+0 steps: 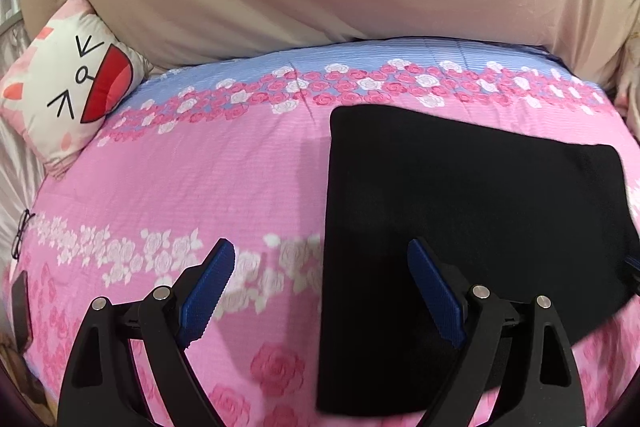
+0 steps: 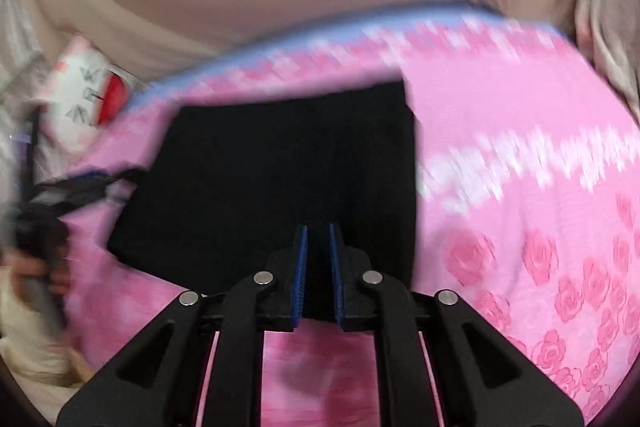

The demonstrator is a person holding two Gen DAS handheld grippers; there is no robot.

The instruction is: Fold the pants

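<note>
Right tool pinching folded black pants; left tool spread over pink bedspread.

2 close wrist views angled down over the bedspread, both sharing the black pants and cat pillow.

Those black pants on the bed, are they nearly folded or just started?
Mostly done: the black pants already lie as a flat, compact rectangle on the pink floral bedspread. In hand: the right gripper is shut on their near edge, while the left gripper hangs open, holding nothing. Left: perhaps one last fold or some tidying.
</note>
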